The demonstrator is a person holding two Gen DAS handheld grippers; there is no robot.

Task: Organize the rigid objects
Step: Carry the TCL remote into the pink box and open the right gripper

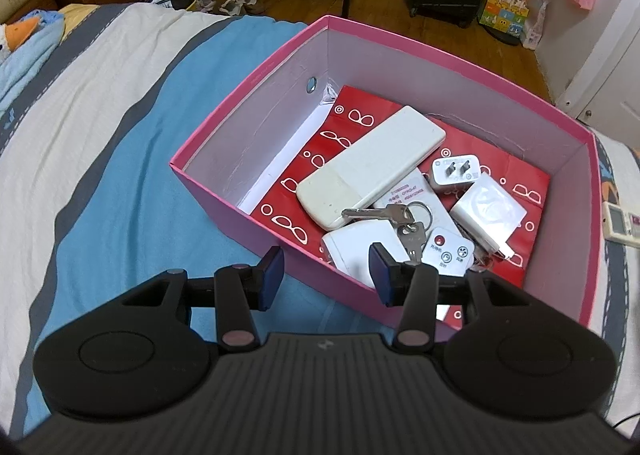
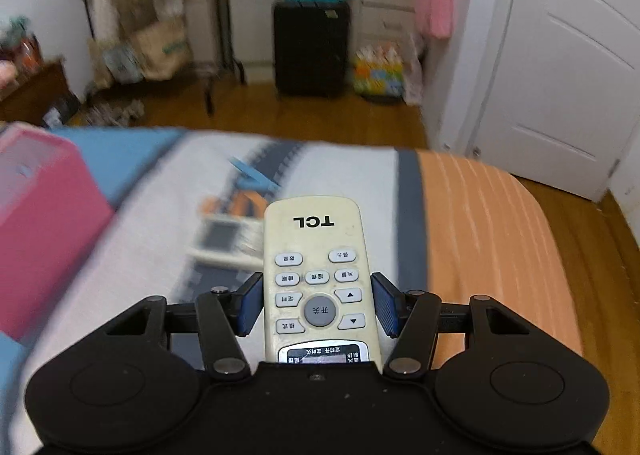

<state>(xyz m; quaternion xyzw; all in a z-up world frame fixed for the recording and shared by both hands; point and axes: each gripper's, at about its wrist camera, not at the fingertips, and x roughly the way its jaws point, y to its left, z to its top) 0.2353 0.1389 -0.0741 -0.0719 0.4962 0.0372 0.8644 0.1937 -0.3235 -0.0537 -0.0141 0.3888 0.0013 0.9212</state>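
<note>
Right gripper point(image 2: 317, 305) clamped on the sides of a cream TCL remote point(image 2: 316, 275), held above the bedspread point(image 2: 480, 223), background blurred. Left gripper point(image 1: 326, 275) empty, fingers apart, over the near wall of the pink box point(image 1: 256, 103), which holds a white remote point(image 1: 372, 167), keys point(image 1: 400, 221) and a plug adapter point(image 1: 454, 173).

- One pink box point(image 1: 224, 191) on the bed
- Two white remotes lie inside it: a long one point(image 1: 372, 165) and a small one point(image 1: 448, 251) with a red button
- One bunch of keys point(image 1: 400, 219)
- One plug adapter point(image 1: 454, 173)
- One cream TCL remote point(image 2: 316, 255) in the right view
- One more remote point(image 1: 620, 223) lies on the bedding outside the box
</note>
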